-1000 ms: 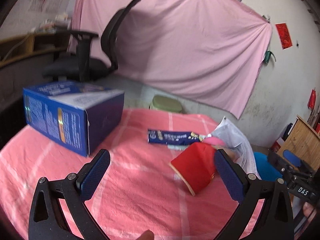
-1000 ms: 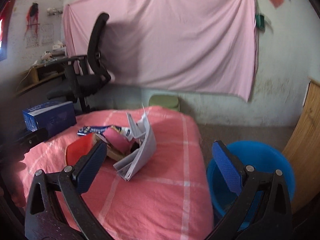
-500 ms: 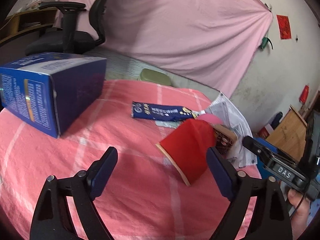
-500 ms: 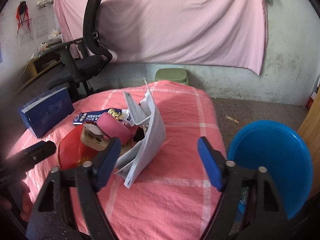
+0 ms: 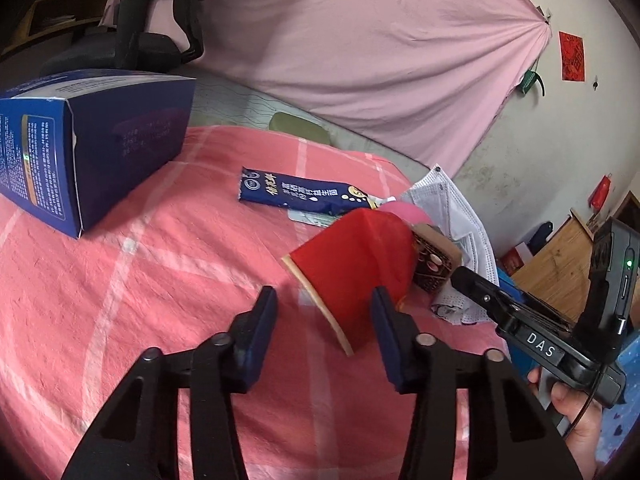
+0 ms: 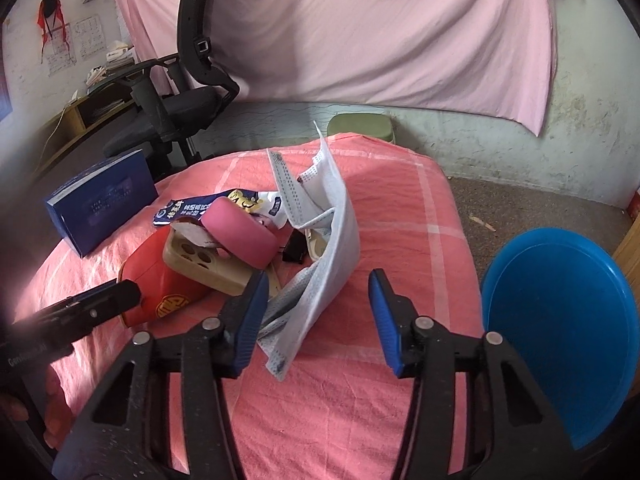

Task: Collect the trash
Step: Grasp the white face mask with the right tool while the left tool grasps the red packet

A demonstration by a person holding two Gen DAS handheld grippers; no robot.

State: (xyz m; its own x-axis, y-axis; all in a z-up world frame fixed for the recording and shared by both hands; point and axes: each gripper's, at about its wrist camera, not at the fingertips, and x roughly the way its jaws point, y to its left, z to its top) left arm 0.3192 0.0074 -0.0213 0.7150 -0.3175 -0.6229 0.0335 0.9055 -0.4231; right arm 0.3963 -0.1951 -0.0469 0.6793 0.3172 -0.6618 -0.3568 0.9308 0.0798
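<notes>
**Both grippers closing over the trash pile on the pink cloth**

The left gripper is hanging low over the pink checked cloth-covered table, its blue-padded jaws closing with the near edge of the flat red paddle-shaped piece between them; the pads are not pressing on it. The right gripper is closing too, with the lower end of the white pleated face mask standing between its jaws, untouched by either pad.

The trash is lying heaped mid-table: the red piece, a beige phone case, a pink round-edged object resting on the case, a dark blue snack wrapper behind them, and the mask leaning upright beside them. A dark blue cardboard box is sitting well apart at the left. A round blue plastic tub is standing on the floor just beside the table's right edge.
</notes>
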